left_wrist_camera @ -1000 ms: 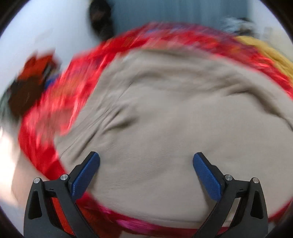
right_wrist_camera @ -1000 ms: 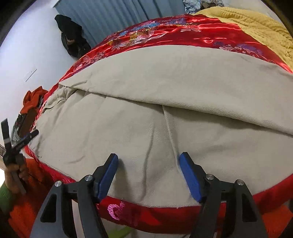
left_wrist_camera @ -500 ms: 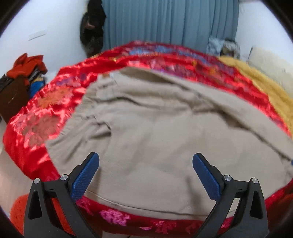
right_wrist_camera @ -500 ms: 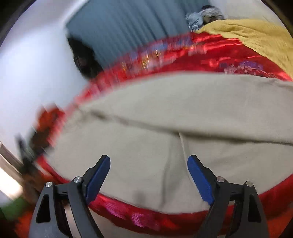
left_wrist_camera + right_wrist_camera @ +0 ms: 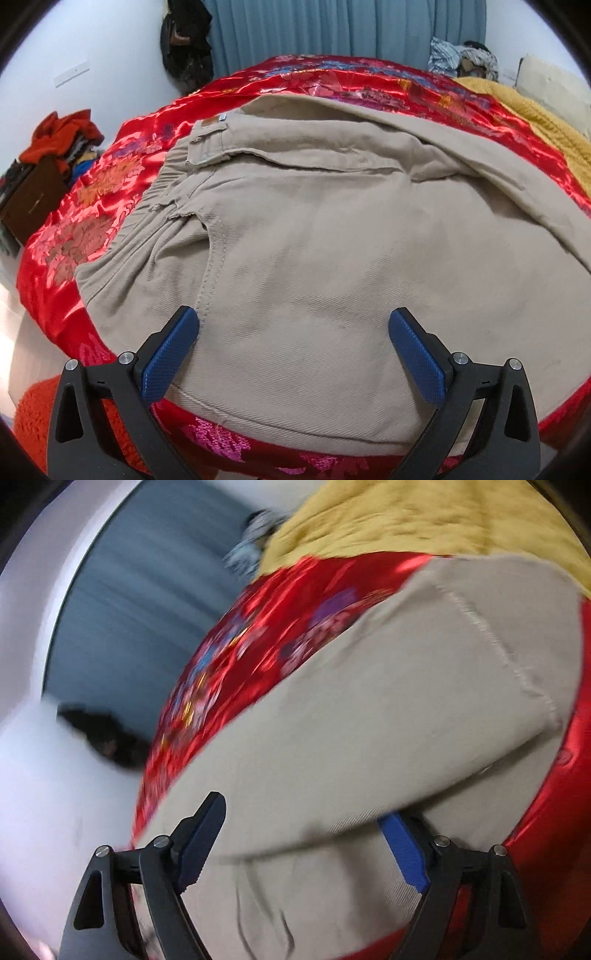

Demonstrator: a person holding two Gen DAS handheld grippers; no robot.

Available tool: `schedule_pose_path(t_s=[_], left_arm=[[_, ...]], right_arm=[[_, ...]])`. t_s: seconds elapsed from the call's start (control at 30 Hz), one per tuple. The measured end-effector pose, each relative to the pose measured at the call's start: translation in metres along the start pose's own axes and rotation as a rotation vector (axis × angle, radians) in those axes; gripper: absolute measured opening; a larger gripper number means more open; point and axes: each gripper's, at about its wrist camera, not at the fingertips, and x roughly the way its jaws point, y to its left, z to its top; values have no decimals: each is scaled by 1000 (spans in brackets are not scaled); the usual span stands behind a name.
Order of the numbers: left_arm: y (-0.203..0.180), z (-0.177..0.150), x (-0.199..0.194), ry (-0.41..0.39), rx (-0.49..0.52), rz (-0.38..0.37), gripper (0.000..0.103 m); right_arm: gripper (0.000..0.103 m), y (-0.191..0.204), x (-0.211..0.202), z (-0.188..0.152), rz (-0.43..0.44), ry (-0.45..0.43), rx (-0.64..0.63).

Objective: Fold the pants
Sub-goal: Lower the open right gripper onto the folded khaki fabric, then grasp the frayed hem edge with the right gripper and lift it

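Beige pants (image 5: 332, 236) lie spread on a red satin bedspread (image 5: 92, 206), waistband (image 5: 207, 144) at the far left and one leg folded over along the far side. My left gripper (image 5: 293, 328) is open and empty, hovering over the near part of the pants. In the blurred right wrist view the pants (image 5: 388, 716) show a leg running to its hem (image 5: 509, 657) at the upper right. My right gripper (image 5: 306, 823) is open over a fold of the leg, holding nothing.
A yellow blanket (image 5: 535, 122) covers the bed's far right. A pile of red clothes on a brown box (image 5: 44, 166) stands left of the bed. Blue curtains (image 5: 332, 33) and a dark hanging item (image 5: 186, 44) are behind. Orange rug (image 5: 33, 421) lies below the bed edge.
Both grippers swung over the pants while staying open. The left view steadied facing the waistband. The right gripper turned and moved right towards the leg hem, its view tilted and blurred.
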Motion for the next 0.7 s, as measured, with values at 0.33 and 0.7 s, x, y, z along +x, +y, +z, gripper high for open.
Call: schedule_pose_path(t_s=[0.33, 0.7], left_arm=[[26, 71, -31, 49, -288, -463, 102], [-6, 156, 45, 191, -407, -631, 102]], right_arm=[[6, 102, -59, 33, 73, -66, -347], [5, 192, -170, -1, 336, -116, -617]])
